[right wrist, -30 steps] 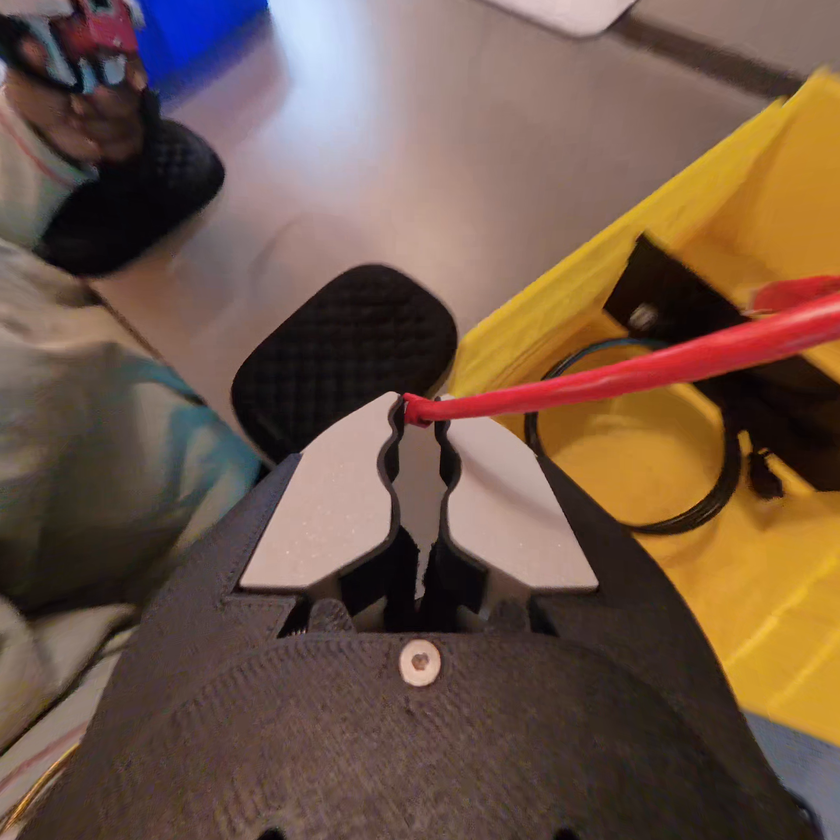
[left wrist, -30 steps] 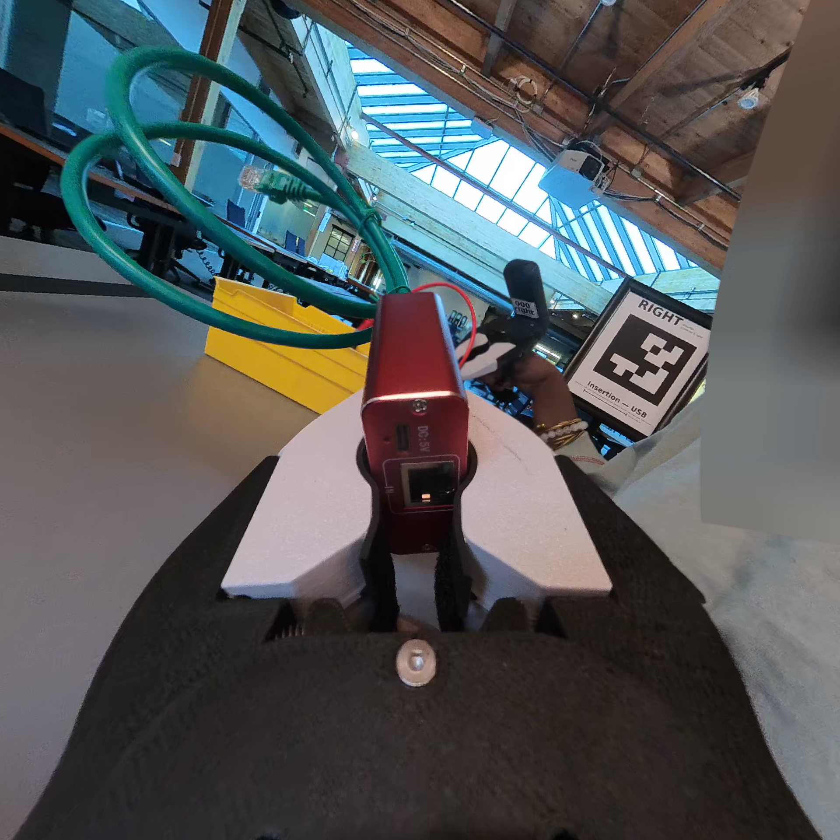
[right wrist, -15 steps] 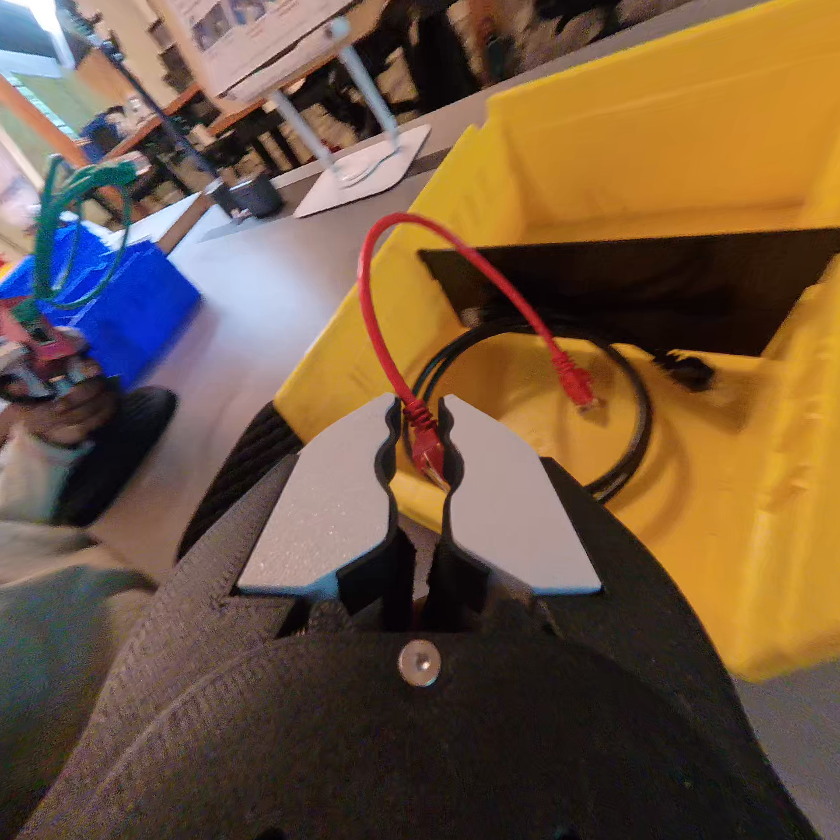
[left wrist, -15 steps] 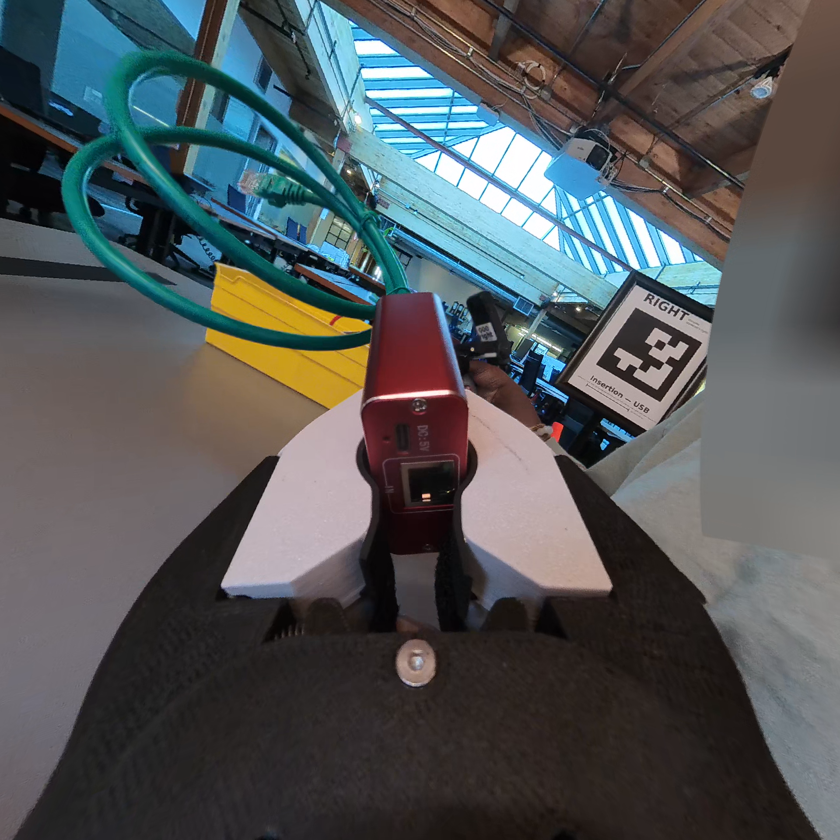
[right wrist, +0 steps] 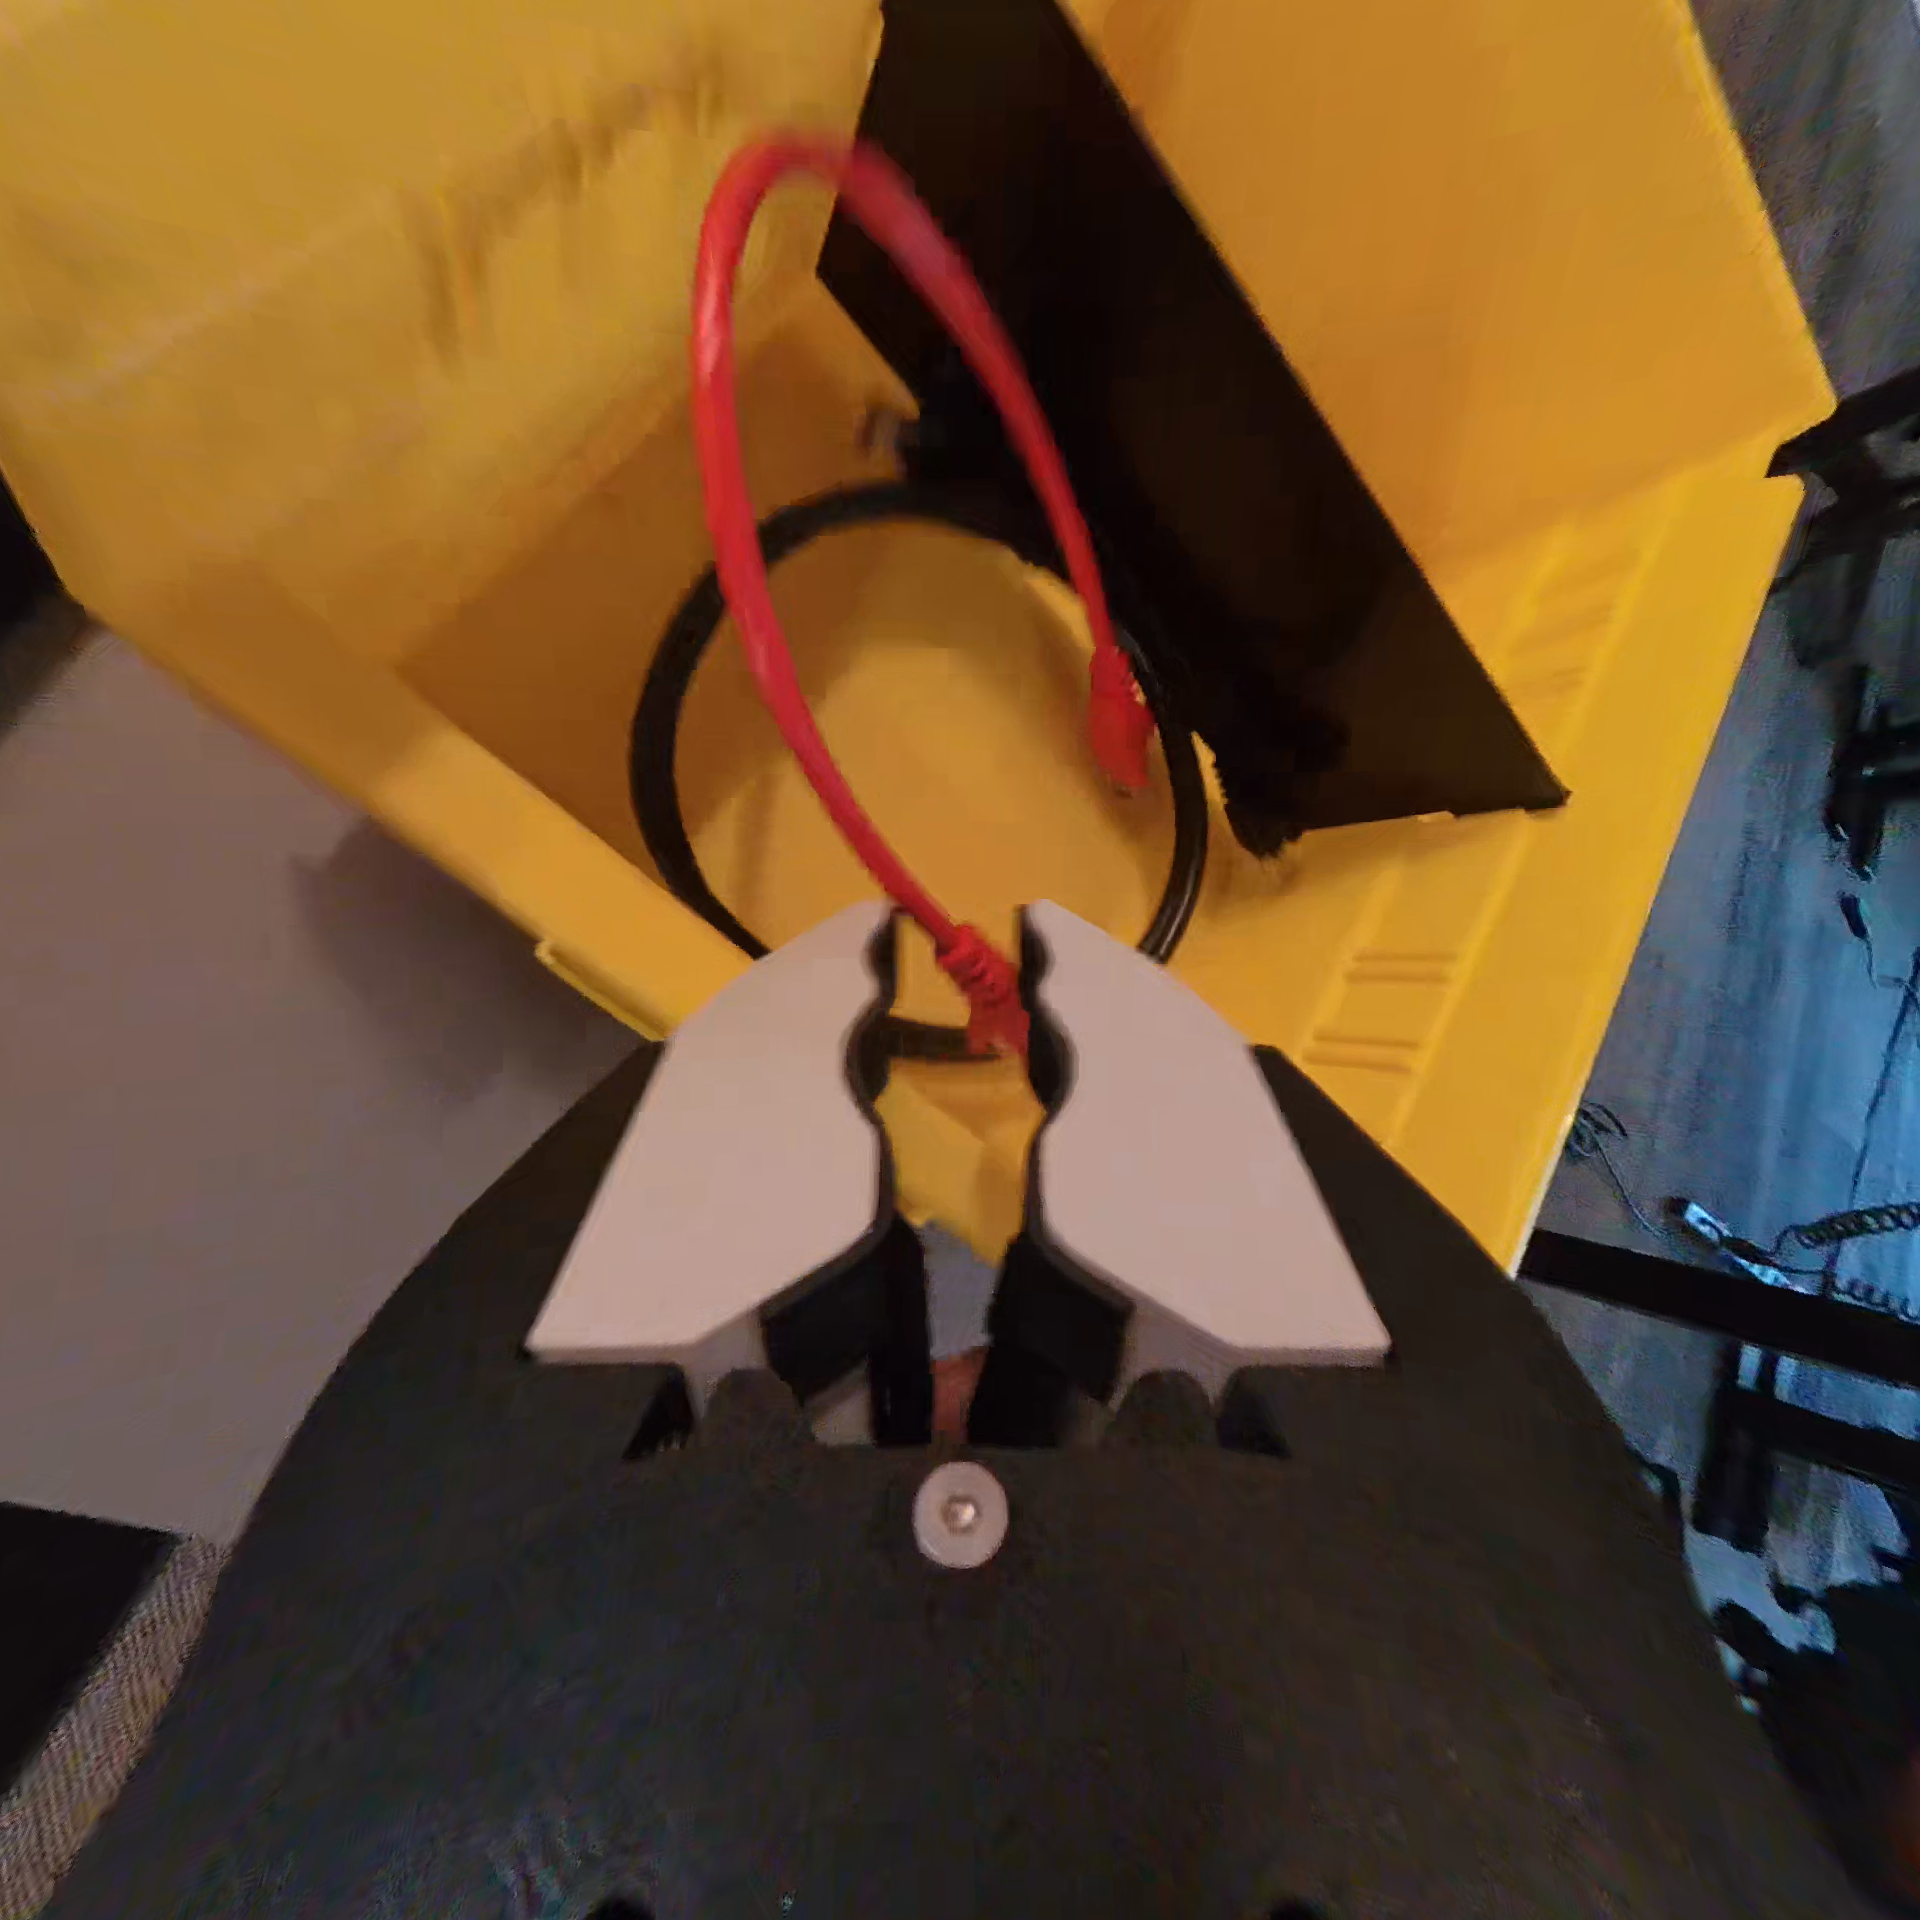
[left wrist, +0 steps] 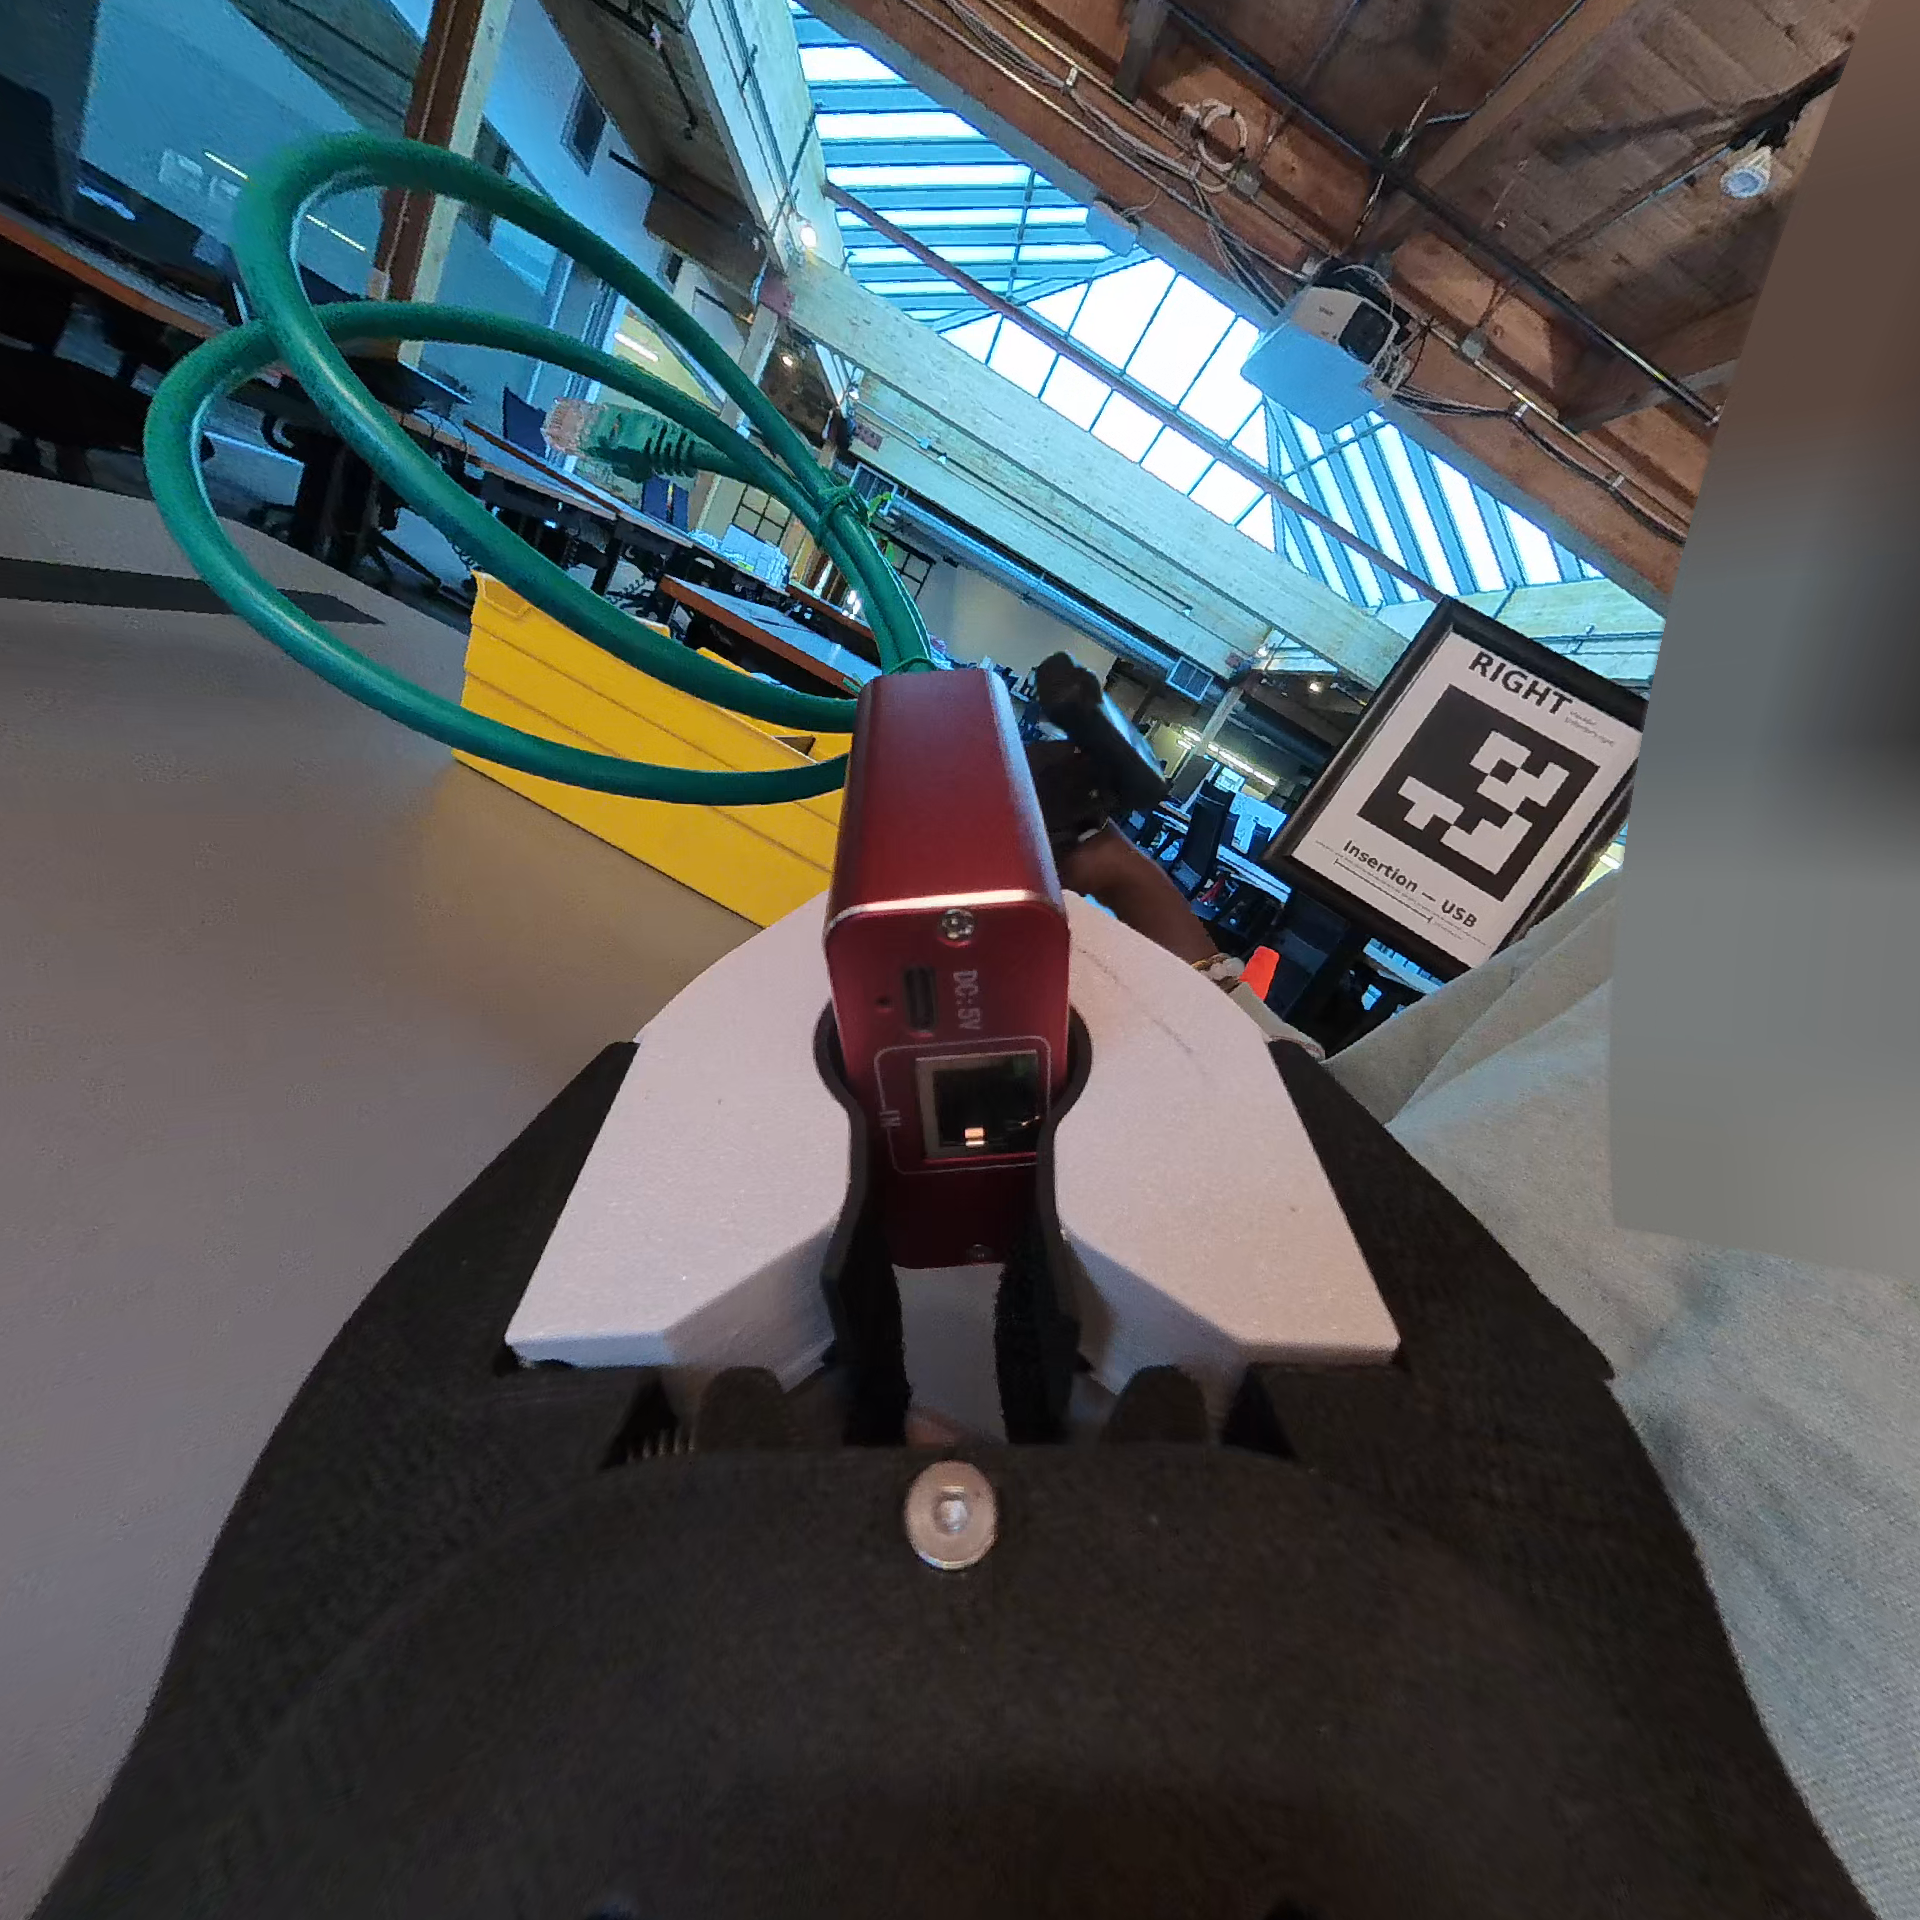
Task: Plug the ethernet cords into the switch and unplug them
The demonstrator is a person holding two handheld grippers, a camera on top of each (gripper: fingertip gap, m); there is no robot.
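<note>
Left gripper (left wrist: 951,1132) is pitched up toward the ceiling, its white fingers (left wrist: 717,1174) clamped on both sides of the red switch (left wrist: 945,914), which stands up between them. Right gripper (right wrist: 956,1023) is tipped down, jaws parted a little, with the red cord (right wrist: 774,623) plug sitting in the gap against the right-side finger (right wrist: 1174,1153); can't tell if it's really pinched. In the left wrist view, the person's other hand (left wrist: 1127,883) shows past the switch, mostly hidden.

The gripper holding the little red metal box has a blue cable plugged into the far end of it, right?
Not blue: the looped cable running into the far end of the small red metal switch box is green, as the left wrist view shows. The left gripper does clamp that box.
</note>
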